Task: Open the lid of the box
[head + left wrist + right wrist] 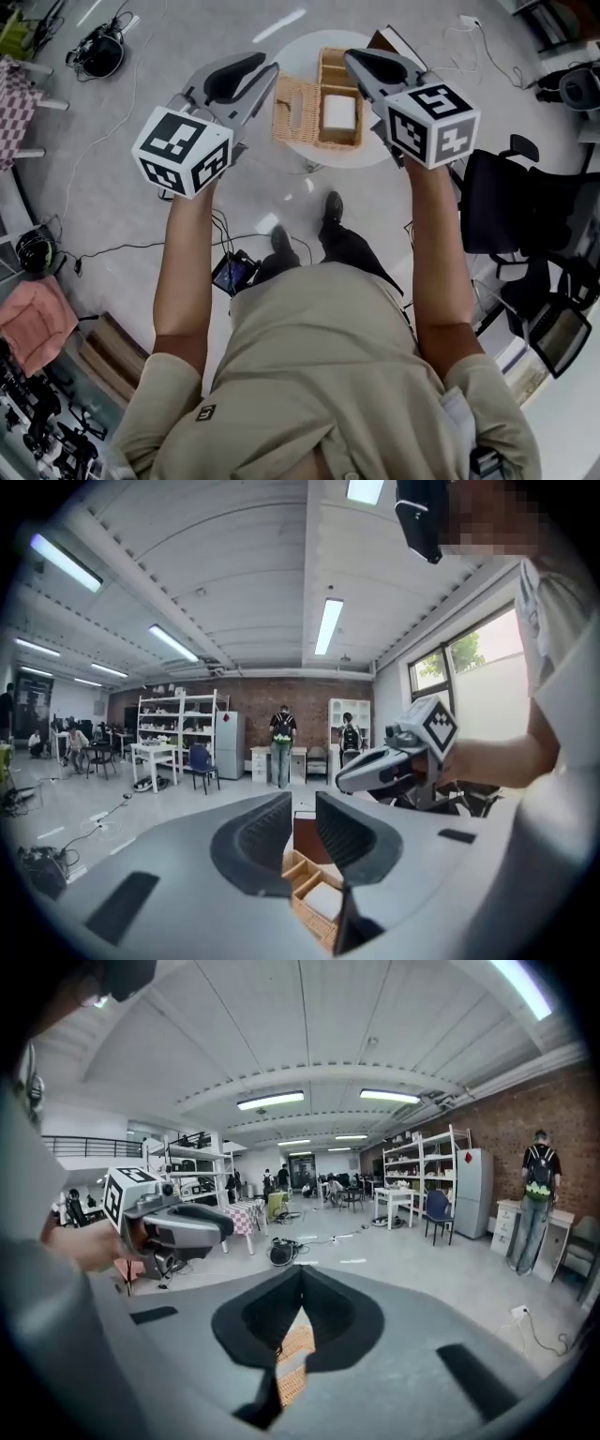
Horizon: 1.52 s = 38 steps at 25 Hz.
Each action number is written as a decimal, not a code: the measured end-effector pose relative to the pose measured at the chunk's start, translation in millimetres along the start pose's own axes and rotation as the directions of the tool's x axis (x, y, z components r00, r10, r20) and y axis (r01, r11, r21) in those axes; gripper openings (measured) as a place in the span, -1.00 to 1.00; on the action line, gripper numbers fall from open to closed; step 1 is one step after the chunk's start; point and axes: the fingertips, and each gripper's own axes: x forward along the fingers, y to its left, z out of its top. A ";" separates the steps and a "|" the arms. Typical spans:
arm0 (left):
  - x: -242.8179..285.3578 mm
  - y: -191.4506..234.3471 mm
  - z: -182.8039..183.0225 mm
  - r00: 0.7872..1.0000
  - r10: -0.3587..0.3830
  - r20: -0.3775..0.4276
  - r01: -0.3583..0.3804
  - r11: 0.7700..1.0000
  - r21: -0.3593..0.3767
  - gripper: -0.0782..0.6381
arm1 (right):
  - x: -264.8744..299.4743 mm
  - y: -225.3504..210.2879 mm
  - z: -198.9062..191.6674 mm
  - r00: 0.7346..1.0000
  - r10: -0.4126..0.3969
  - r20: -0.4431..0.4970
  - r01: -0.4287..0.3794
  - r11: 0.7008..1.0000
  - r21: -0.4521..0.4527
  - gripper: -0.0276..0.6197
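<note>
You hold both grippers in front of you, above a round white table (292,49). The woven box (319,98) stands on this table, and in the head view it lies between the two gripper tips and lower than them.

Your left gripper (265,73) has its jaws spread. In the left gripper view there is a clear gap between the two dark pads (265,832), and nothing stands in this gap. Through the gap, lower down, you see a corner of the box (314,897) with its inner compartments.

Your right gripper (356,61) has its jaws pressed together. In the right gripper view the tips meet at one point (301,1274) and hold nothing. Only a narrow piece of the woven box (295,1349) shows under the closed jaws.

The compartments of the box are open to view from above, and one of them holds a white block (339,112). A flat woven panel (295,112) lies on the left side of the compartments. I cannot tell for sure that this panel is the lid.

The marker cube of the left gripper (183,150) and the one of the right gripper (431,124) both face up to your head camera.
</note>
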 end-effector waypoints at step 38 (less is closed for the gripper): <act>-95.5 -89.9 133.3 0.967 -0.120 0.225 0.097 0.989 0.110 -0.70 | -139.5 89.4 102.1 0.991 -0.087 0.097 0.112 0.949 -0.293 -0.95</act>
